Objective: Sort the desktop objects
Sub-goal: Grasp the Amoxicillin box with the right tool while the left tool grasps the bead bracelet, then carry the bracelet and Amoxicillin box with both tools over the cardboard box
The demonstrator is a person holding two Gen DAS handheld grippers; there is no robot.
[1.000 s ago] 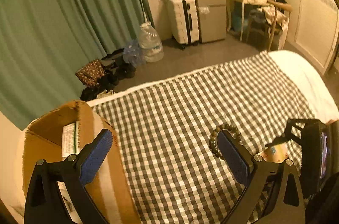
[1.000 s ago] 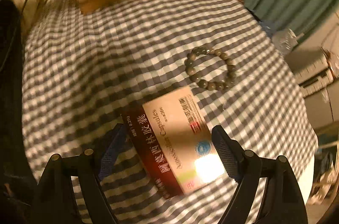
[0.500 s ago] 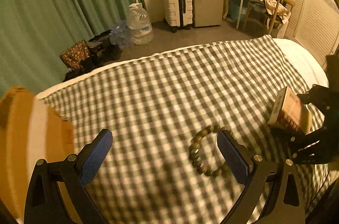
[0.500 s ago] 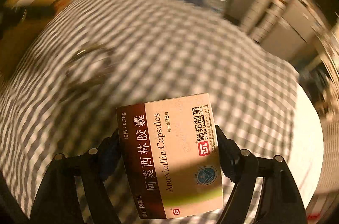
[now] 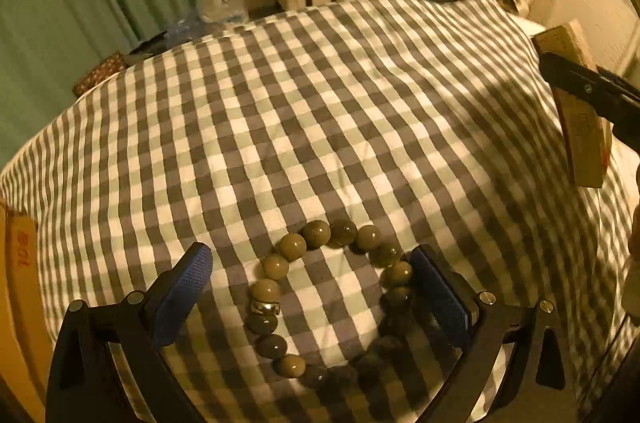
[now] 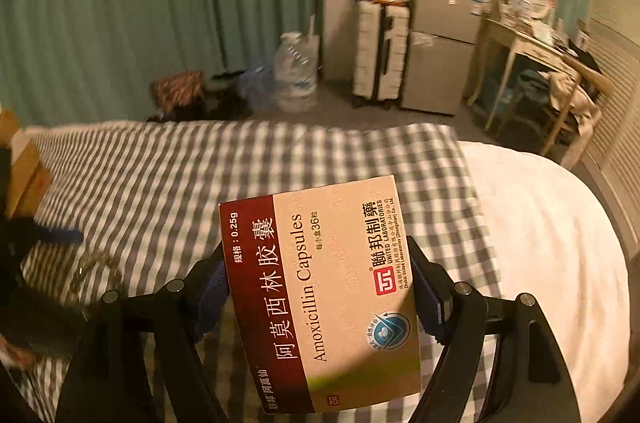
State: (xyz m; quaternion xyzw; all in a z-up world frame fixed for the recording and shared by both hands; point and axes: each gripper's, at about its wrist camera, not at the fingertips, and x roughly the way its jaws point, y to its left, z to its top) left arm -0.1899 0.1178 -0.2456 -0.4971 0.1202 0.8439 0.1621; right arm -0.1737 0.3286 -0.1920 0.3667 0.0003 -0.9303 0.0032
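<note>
Gingham cloth (image 5: 320,111) covers bed; green curtains (image 6: 160,3) behind; left gripper (image 5: 312,287) spread; right gripper (image 6: 320,287) pinching medicine box (image 6: 320,287).

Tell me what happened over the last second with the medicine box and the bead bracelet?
The right gripper closed on the medicine box, lifted it off the checked bedspread and turned it upright. The left gripper dropped toward the bead bracelet, and its open fingers now straddle it. The bracelet itself has not moved.

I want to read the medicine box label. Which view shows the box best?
The right wrist view: the medicine box faces the camera, print legible, clamped in the right gripper. The left wrist view shows only its edge at the right border.
</note>
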